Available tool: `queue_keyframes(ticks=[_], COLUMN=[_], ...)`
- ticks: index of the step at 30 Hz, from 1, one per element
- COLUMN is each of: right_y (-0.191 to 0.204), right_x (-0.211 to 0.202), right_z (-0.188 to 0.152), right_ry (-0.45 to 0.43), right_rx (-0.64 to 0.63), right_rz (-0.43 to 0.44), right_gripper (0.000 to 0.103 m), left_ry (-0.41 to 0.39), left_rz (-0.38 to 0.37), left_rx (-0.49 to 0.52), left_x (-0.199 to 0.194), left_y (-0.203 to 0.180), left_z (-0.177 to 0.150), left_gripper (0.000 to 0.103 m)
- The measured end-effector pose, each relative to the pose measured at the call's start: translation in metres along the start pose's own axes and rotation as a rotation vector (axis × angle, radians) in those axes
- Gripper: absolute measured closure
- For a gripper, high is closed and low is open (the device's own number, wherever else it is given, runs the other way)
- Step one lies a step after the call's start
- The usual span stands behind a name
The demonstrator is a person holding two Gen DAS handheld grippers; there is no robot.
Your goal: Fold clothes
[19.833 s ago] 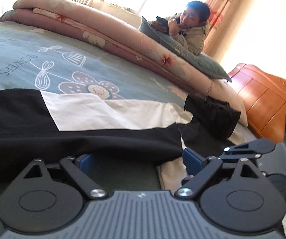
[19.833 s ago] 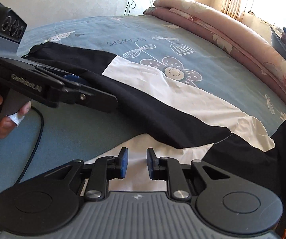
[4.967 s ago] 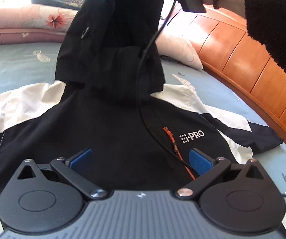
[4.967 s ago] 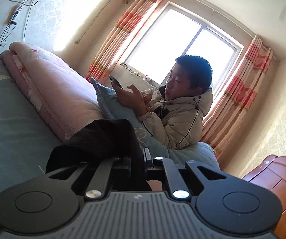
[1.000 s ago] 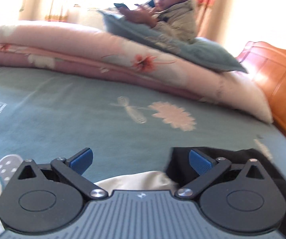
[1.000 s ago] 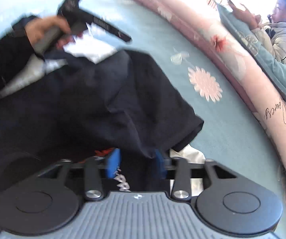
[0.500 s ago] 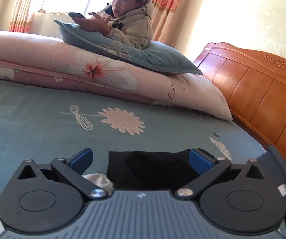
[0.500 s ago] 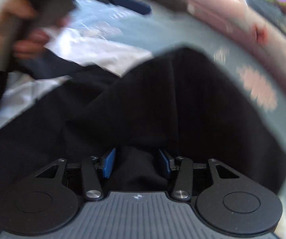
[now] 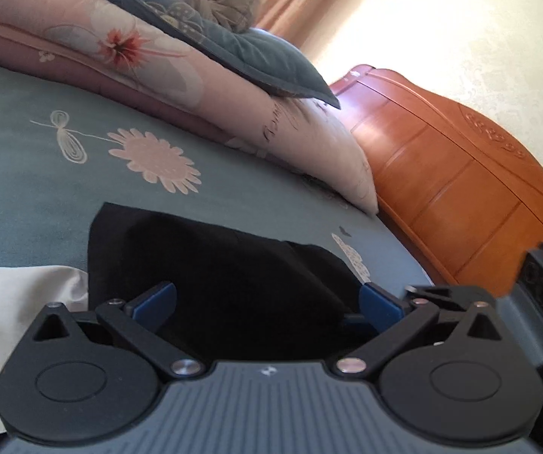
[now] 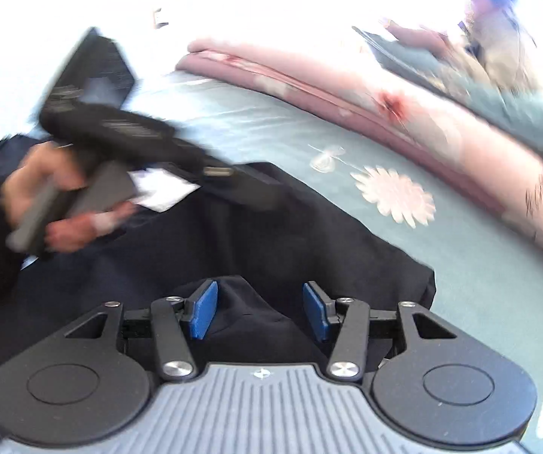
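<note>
step: flattening folded hood | black jacket [image 10: 233, 249] spread on teal bedsheet [image 9: 25, 174], short of the pink quilt [image 9: 127, 49] | left gripper [image 9: 267, 302] wide open above cloth | right gripper [image 10: 260, 308] half open, straddling a dark ridge, not pinching | advice: press low, smooth toward hem, avoid snagging.

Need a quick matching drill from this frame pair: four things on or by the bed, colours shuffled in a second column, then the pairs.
Things:
1. hood
2. headboard
3. bedsheet
4. gripper pads

Colours:
A. blue
B. grey-green with pale flowers
C. black
D. orange-brown wood

Pairs: 1-C, 2-D, 3-B, 4-A
</note>
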State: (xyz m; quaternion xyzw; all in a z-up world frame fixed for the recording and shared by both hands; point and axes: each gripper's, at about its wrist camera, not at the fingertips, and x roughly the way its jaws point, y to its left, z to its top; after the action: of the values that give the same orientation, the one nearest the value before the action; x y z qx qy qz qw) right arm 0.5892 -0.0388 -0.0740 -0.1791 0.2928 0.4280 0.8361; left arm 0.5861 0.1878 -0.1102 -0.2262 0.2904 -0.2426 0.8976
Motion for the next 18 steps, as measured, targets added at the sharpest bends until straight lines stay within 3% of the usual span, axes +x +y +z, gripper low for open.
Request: queue_keyframes(ticks=[1, 3, 4, 6, 9, 12, 15, 18], right_y=[-0.007, -0.018, -0.022, -0.029, -0.027, -0.021, -0.014, -0.01], right_x=[0.012, 0.04, 0.049, 0.063, 0.066, 0.053, 0.03, 0.018], right_z=[-0.001, -0.004, -0.006, -0.014, -0.014, -0.011, -0.006, 0.008], right_ry=[0.006, 0.022, 0.011, -0.017, -0.025, -0.028, -0.126, -0.184], right_rx=[0.015, 0.069, 0.081, 0.082, 0.09, 0.085, 0.123, 0.152], right_rz=[-0.021, -0.034, -0.029, -0.012, -0.021, -0.041, -0.037, -0.035], right_gripper=[0.051, 0.052, 0.052, 0.051, 0.049, 0.048, 0.051, 0.072], left_ry=[0.021, -0.001, -0.031, -0.087, -0.055, -0.065, -0.132, -0.143], left_rz=[-0.019, 0.027, 0.094, 0.306, 0.486, 0.445, 0.375, 0.359], left_rx=[0.024, 0.054, 0.068, 0.117, 0.185, 0.121, 0.058, 0.031], left_x=[0.0, 0.002, 0.005, 0.017, 0.04, 0.025, -0.003, -0.02], left_y=[-0.002, -0.004, -0.004, -0.001, 0.011, 0.015, 0.017, 0.017], left_z=[0.0, -0.002, -0.004, -0.01, -0.023, -0.015, 0.0, 0.011], left_gripper=[0.001, 0.001, 0.001, 0.001, 0.0, 0.001, 0.001, 0.001])
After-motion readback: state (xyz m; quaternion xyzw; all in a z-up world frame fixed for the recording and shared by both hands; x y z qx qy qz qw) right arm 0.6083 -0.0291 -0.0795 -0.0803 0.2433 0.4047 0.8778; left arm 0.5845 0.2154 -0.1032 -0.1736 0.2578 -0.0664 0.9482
